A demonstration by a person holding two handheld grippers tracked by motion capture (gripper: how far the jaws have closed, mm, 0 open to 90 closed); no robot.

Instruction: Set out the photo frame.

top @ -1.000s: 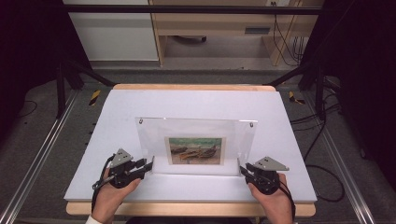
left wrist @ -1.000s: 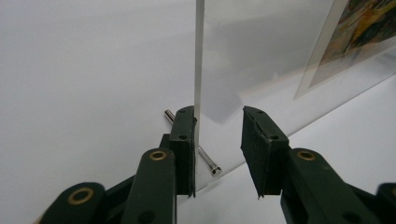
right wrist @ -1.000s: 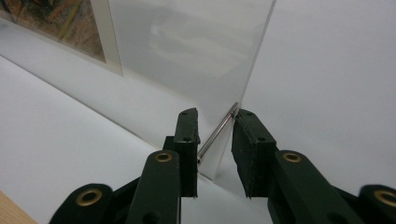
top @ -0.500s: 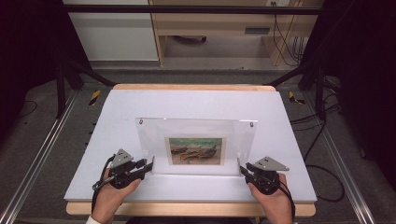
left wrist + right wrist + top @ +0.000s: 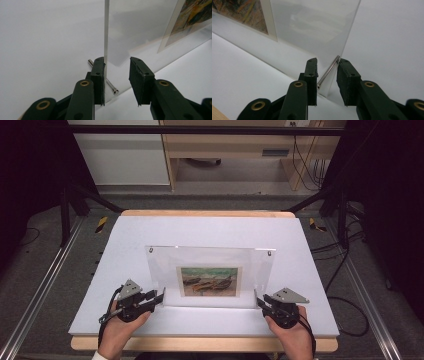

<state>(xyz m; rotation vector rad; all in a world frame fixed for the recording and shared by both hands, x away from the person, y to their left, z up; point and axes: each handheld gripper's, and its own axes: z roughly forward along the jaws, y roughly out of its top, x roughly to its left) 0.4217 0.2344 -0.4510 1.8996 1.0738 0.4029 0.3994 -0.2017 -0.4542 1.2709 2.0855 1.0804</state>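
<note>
Two tongs at work, one in each hand. Left tongs (image 5: 161,296) sit at the lower left corner of the clear acrylic frame (image 5: 210,257), about eight o'clock on the white tabletop (image 5: 210,227); right tongs (image 5: 258,301) sit at the lower right corner, about four o'clock. From the left tongs' own camera (image 5: 116,80), the panel edge lies against the left pad while the right pad stands off with a gap, so those jaws are apart around the edge, not clamped. From the right tongs' own camera (image 5: 327,80), both pads straddle the panel's corner with a sliver of space either side, again apart.

One frame, standing upright near the middle of the tabletop, holding one picture (image 5: 209,281) of boats. Metal standoff pins: two at the top corners in the high view, plus one bottom pin (image 5: 110,85) by the left jaws and one (image 5: 328,72) between the right jaws. Four in all.
</note>
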